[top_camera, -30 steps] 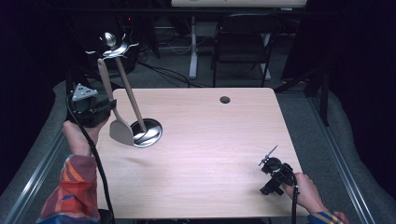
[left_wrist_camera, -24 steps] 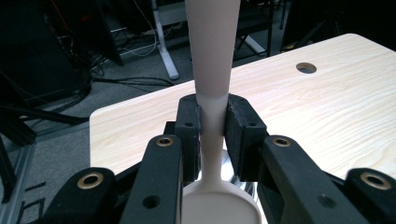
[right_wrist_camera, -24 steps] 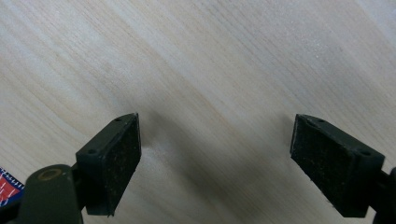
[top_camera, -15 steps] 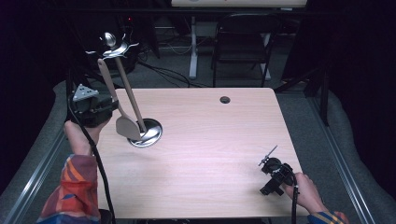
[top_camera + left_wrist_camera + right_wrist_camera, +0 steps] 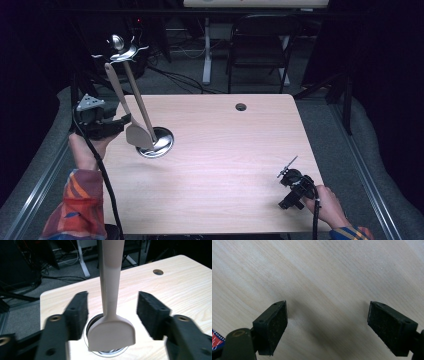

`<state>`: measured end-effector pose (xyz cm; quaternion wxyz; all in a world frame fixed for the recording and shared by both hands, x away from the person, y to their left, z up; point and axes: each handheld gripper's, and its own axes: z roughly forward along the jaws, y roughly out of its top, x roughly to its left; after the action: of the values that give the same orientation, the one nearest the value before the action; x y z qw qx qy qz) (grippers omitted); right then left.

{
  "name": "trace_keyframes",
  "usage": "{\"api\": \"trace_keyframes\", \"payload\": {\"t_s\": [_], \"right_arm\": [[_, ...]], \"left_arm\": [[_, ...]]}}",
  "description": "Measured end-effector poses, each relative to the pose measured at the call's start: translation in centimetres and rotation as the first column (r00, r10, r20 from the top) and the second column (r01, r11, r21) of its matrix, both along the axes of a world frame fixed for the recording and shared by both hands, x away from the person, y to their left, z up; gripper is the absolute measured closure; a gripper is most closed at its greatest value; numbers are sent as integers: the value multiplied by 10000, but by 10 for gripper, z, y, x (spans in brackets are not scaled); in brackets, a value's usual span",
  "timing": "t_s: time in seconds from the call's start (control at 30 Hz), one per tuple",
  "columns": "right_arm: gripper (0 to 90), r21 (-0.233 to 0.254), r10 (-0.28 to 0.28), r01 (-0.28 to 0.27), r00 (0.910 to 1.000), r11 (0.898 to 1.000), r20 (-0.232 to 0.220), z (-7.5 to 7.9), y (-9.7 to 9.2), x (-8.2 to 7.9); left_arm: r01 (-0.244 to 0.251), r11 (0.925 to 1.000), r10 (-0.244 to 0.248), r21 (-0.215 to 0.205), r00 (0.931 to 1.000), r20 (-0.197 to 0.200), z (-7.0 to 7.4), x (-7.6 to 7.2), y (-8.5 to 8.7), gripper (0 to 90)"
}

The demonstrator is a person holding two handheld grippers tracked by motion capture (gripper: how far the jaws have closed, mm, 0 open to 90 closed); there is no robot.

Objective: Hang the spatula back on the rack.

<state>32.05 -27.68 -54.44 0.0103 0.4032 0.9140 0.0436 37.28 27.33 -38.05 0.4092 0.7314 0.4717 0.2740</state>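
A metal utensil stand (image 5: 161, 143) with a round base and a slanted pole stands on the left of the wooden table (image 5: 225, 165). A beige spatula (image 5: 135, 134) hangs from a hook at its top, blade down over the base. My left gripper (image 5: 123, 125) is level with the blade. In the left gripper view the spatula (image 5: 112, 333) hangs between the jaws of my left gripper (image 5: 112, 312), which have just been opening; neither pad touches it. My right gripper (image 5: 293, 183) rests low at the table's front right, open over bare wood (image 5: 327, 322).
A round cable hole (image 5: 241, 106) sits near the table's far edge. Behind the table are a dark chair (image 5: 257, 50) and floor cables. A grey padded border (image 5: 360, 150) runs around the table.
The left gripper's jaws have spread apart and let go of the spatula, which now hangs free from the stand. Both hands stayed where they were.
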Motion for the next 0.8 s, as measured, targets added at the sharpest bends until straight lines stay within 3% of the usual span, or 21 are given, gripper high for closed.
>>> {"api": "trace_keyframes", "payload": {"t_s": [0.3, 0.5, 0.8], "right_arm": [[160, 62, 28, -28, 10000, 10000, 38, 0, 0, 0], [160, 248, -205, 201, 9996, 9995, 187, -1, 0, -2], [160, 122, -160, 159, 9998, 9998, 116, -1, -1, -2]], "left_arm": [[105, 9990, -82, 437, 9986, -526, -10, -7, -3, 249], [280, 9970, -202, 716, 9940, -1072, -21, -8, -9, 153], [415, 9934, -255, 1067, 9888, -1469, -33, -13, -16, 74]]}}
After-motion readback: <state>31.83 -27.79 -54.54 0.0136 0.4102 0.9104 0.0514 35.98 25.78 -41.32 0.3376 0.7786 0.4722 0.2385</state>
